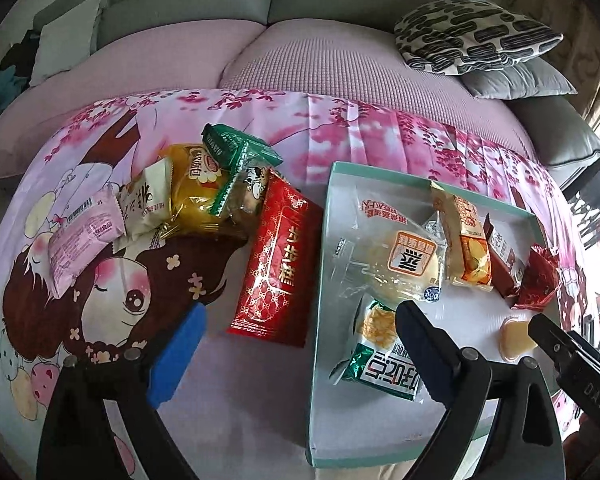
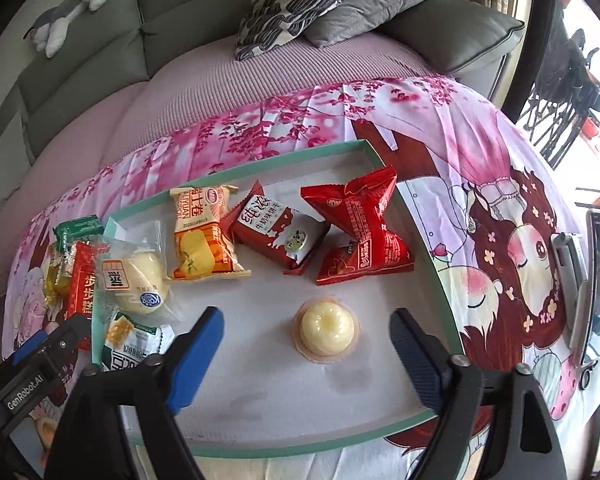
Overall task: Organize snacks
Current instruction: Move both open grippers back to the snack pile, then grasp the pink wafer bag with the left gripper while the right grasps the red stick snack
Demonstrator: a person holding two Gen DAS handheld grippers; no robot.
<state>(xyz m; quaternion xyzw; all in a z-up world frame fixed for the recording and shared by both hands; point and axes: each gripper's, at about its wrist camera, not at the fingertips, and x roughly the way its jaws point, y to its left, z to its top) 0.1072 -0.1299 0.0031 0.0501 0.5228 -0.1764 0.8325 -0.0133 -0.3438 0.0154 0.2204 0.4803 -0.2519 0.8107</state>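
Left wrist view: the left tool (image 1: 300,344) is spread wide and holds nothing, poised above the left rim of the shallow white tray with a mint-green edge (image 1: 320,264). A long red foil snack pack (image 1: 276,260) lies on the pink cartoon-print cloth (image 1: 340,136), just beside the tray. A pile of mixed wrapped snacks (image 1: 188,196) lies further left.

Right wrist view: the right tool (image 2: 306,344) is spread wide and empty. A small clear cup of pale yellow jelly (image 2: 326,330) sits on the tray floor between its fingers, untouched.
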